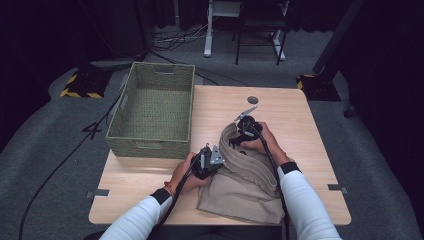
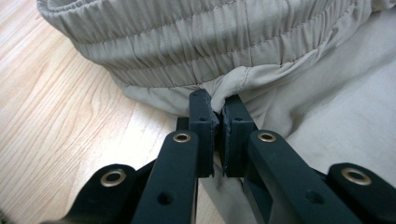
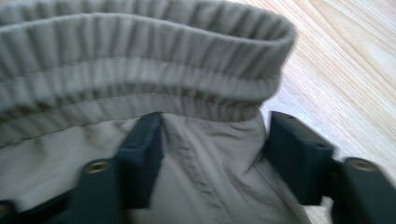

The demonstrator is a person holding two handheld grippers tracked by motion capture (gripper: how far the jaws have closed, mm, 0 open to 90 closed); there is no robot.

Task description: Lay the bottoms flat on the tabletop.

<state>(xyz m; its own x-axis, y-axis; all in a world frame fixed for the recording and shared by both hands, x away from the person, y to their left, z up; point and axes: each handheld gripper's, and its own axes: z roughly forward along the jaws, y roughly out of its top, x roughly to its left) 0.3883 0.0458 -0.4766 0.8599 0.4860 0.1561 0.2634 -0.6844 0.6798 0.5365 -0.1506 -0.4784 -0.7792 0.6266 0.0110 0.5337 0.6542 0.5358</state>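
A pair of beige trousers (image 1: 245,192) with an elastic waistband (image 1: 252,165) lies folded on the near right part of the wooden table (image 1: 305,130). My left gripper (image 1: 223,162) is at the garment's left edge. In the left gripper view it (image 2: 218,111) is shut on a pinch of cloth just under the gathered waistband (image 2: 187,42). My right gripper (image 1: 236,142) is at the far end of the waistband. In the right gripper view it (image 3: 215,140) stands open over the cloth (image 3: 210,177) below the waistband (image 3: 140,60), one jaw on the fabric and one beside its folded edge.
A green woven basket (image 1: 150,146) stands at the table's far left, partly over the edge. A small dark disc (image 1: 252,99) lies at the far side of the table. Bare wood shows to the left (image 2: 56,121) and right (image 3: 345,56) of the garment.
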